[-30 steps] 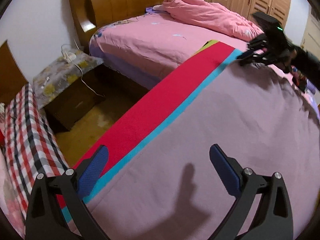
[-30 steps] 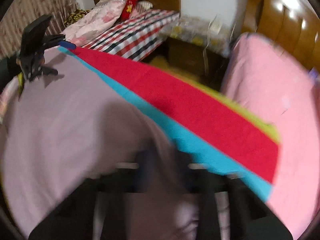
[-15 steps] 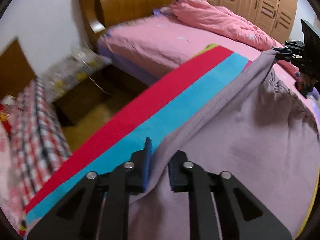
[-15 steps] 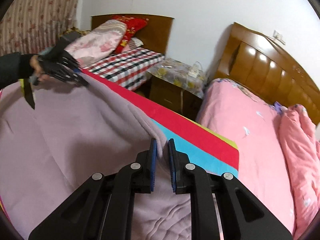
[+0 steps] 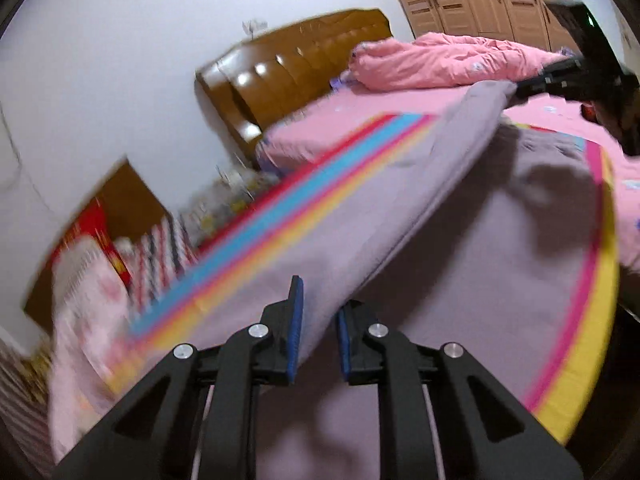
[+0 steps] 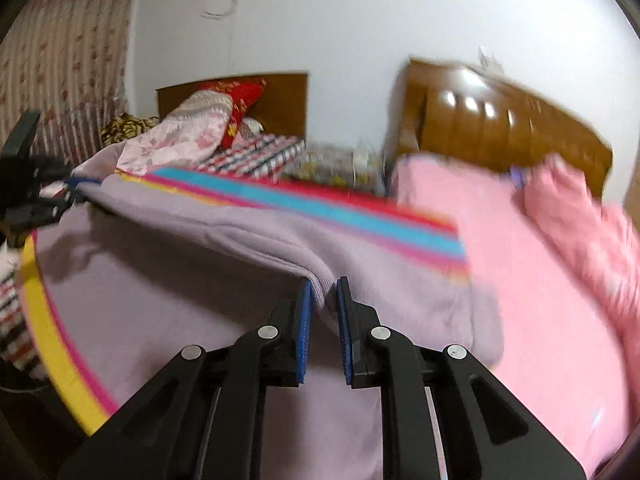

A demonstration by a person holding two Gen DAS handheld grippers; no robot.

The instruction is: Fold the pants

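both grippers, left gripper (image 5: 318, 320) and right gripper (image 6: 323, 312), pinching lilac pants (image 5: 460, 248) (edge lifted)

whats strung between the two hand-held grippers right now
A raised edge of the lilac pants, running from the right hand-held gripper to the left hand-held gripper. Both are shut on it; the right wrist view shows the whole span.
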